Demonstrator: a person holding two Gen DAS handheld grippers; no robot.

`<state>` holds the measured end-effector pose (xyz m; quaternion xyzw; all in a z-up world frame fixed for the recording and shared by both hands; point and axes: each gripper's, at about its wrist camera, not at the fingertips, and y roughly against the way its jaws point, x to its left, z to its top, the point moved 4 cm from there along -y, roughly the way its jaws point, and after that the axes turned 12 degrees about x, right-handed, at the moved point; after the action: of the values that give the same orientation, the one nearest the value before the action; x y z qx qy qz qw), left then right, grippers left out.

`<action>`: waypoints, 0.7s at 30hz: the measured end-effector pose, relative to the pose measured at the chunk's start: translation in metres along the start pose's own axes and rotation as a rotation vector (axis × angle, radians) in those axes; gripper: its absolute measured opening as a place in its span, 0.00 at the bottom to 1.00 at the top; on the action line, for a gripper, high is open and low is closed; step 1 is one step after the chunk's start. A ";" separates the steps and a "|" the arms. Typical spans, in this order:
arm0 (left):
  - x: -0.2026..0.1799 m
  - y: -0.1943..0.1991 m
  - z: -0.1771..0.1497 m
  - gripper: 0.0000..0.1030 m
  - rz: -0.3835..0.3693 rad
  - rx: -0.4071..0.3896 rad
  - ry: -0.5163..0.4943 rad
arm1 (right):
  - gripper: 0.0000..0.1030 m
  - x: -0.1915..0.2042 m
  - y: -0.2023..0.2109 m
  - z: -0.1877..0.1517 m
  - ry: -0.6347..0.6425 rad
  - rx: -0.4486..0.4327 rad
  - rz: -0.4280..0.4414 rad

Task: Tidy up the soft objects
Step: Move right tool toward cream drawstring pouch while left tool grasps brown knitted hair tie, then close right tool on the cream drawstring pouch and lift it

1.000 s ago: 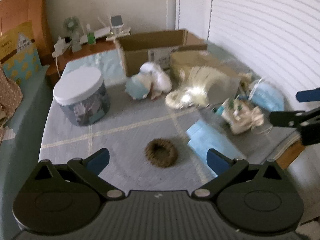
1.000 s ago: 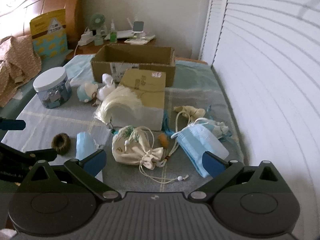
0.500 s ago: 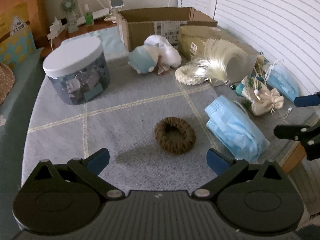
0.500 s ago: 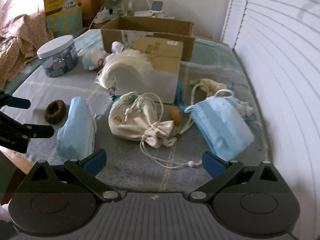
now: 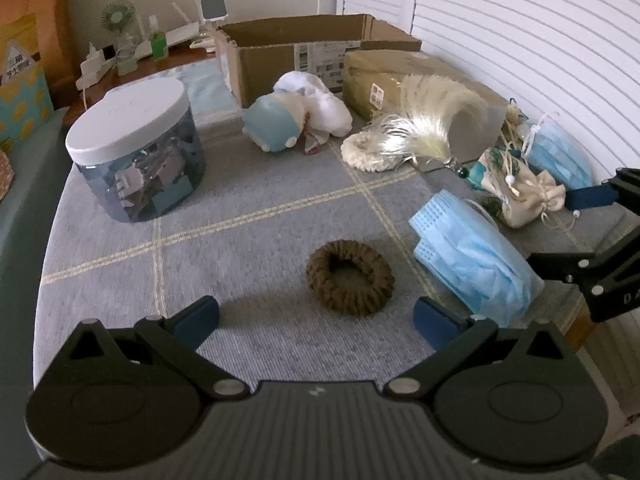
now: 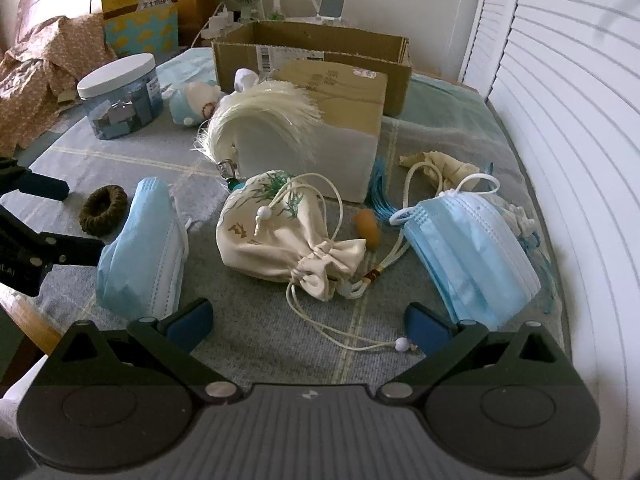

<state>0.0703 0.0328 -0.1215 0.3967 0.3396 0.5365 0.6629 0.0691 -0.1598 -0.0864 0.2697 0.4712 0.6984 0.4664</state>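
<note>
A brown hair scrunchie (image 5: pixel 350 277) lies on the grey cloth just ahead of my open, empty left gripper (image 5: pixel 316 322). A blue face mask (image 5: pixel 472 258) lies to its right, also in the right wrist view (image 6: pixel 142 250). A cream drawstring pouch (image 6: pixel 284 232) lies ahead of my open, empty right gripper (image 6: pixel 308 326), with a second blue mask (image 6: pixel 470 250) on its right. A plush doll (image 5: pixel 296 120) and a cream tassel (image 5: pixel 416 132) lie further back. An open cardboard box (image 5: pixel 304 52) stands at the rear.
A clear jar with a white lid (image 5: pixel 138 148) stands at the left. A tan parcel box (image 6: pixel 336 128) sits in front of the cardboard box. White louvred doors (image 6: pixel 568 120) run along the right. The table's front edge (image 6: pixel 28 320) is close to both grippers.
Both grippers have moved forward and lower toward the table; the scrunchie and the pouch now look larger and nearer. Both stay open. No object has moved.
</note>
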 end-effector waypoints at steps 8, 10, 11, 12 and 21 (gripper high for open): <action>-0.002 -0.004 0.008 0.92 -0.021 -0.030 -0.042 | 1.00 -0.001 0.001 -0.005 -0.002 -0.045 0.001; -0.006 -0.002 0.010 0.81 -0.034 -0.046 -0.064 | 1.00 0.000 0.001 -0.005 -0.001 -0.048 0.000; -0.008 -0.002 0.011 0.74 -0.041 -0.054 -0.080 | 1.00 -0.001 0.001 -0.005 -0.002 -0.050 0.001; -0.010 -0.001 0.012 0.70 -0.050 -0.059 -0.092 | 1.00 -0.001 0.001 -0.006 -0.002 -0.053 0.000; -0.016 0.002 0.013 0.39 -0.060 -0.072 -0.103 | 1.00 0.002 0.001 -0.006 -0.002 -0.065 -0.007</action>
<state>0.0775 0.0151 -0.1132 0.3894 0.2974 0.5071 0.7091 0.0633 -0.1603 -0.0879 0.2535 0.4488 0.7113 0.4779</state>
